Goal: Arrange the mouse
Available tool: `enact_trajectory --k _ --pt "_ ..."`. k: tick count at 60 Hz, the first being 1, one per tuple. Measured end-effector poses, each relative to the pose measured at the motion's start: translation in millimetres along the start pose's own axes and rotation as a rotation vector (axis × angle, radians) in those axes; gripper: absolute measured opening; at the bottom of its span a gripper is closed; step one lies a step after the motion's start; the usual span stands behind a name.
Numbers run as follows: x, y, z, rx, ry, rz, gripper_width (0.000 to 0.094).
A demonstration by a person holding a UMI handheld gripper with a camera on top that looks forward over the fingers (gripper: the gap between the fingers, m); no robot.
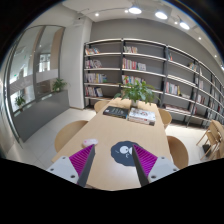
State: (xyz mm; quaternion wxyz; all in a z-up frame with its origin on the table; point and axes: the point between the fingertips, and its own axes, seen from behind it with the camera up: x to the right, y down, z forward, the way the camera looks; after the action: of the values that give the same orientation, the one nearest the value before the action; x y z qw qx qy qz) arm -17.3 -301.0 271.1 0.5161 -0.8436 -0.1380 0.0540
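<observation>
A dark round mouse pad (124,153) with a white fish mark lies on the light wooden table (108,130), just inside my right finger. A small white object (91,141), apparently the mouse, sits on the table just beyond the tip of my left finger. My gripper (114,160) is open and empty, held above the near part of the table. Its magenta pads (82,158) stand wide apart, with the mouse pad partly between them.
A potted plant (137,92), a stack of books (143,116) and a dark flat item (115,111) sit at the table's far end. Round chairs (70,133) stand on both sides. Bookshelves (150,68) line the back wall.
</observation>
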Motion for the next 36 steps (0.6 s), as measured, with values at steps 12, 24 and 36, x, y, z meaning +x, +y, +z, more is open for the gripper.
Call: enact_trajectory --k 12,24,36 --pt "-10 67 27 -0.124 0.062 0.064 0.0725" --pt "-73 143 87 -0.247 0.069 0.085 0.0727" --pt "-129 156 162 -0.306 0.098 0.173 0.0738"
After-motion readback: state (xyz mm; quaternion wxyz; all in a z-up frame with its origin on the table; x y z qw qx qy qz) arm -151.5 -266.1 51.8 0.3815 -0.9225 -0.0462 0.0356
